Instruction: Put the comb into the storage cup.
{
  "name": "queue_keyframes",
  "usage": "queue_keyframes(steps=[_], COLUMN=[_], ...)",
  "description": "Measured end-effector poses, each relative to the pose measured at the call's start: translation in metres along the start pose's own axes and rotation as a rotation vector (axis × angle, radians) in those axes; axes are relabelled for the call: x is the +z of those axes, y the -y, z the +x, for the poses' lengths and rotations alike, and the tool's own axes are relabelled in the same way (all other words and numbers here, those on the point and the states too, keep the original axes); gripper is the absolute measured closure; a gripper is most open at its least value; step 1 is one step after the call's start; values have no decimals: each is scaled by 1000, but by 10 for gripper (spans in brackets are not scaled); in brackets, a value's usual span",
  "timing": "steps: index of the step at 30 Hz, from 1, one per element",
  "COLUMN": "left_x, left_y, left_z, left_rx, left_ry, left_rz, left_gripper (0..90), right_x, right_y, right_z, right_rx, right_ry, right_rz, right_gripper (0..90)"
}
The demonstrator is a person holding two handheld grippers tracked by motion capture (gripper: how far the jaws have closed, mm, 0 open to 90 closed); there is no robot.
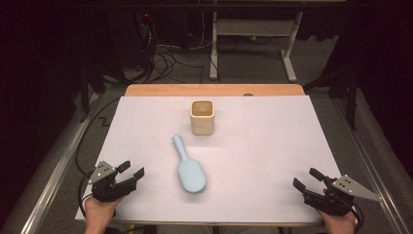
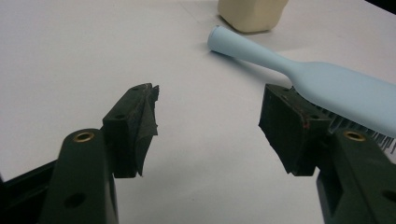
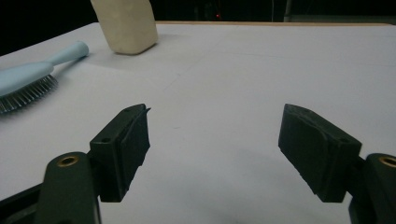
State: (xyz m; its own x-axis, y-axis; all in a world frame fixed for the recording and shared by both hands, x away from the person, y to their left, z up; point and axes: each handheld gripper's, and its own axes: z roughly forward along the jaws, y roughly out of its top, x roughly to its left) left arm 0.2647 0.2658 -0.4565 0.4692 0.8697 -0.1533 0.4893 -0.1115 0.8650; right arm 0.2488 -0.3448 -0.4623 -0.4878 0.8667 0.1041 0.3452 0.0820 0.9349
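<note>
A light blue hairbrush lies bristles down in the middle of the white table cover, handle pointing away from me. Behind it stands a cream square cup, upright and hollow. My left gripper rests at the near left corner, open, with nothing between its jaws. In the left gripper view the hairbrush lies just beyond the right jaw and the cup sits farther off. My right gripper sits at the near right corner, open and holding nothing. Its own view shows the hairbrush and cup at far left.
The white cover spans the table, with a wooden strip along the far edge. Beyond stand a desk frame and loose cables on the dark floor. A metal rail runs along the left side.
</note>
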Motion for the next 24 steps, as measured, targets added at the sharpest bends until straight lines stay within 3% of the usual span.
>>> queue_keyframes(steps=[24], left_x=[13], left_y=[-9], left_z=[-14], left_rx=[38], left_ry=[35], left_rz=[-24], left_gripper=[361], right_x=[-3], right_y=[0], right_z=[0], right_rx=[10], right_ry=[-4], right_rz=[-12], right_gripper=[255])
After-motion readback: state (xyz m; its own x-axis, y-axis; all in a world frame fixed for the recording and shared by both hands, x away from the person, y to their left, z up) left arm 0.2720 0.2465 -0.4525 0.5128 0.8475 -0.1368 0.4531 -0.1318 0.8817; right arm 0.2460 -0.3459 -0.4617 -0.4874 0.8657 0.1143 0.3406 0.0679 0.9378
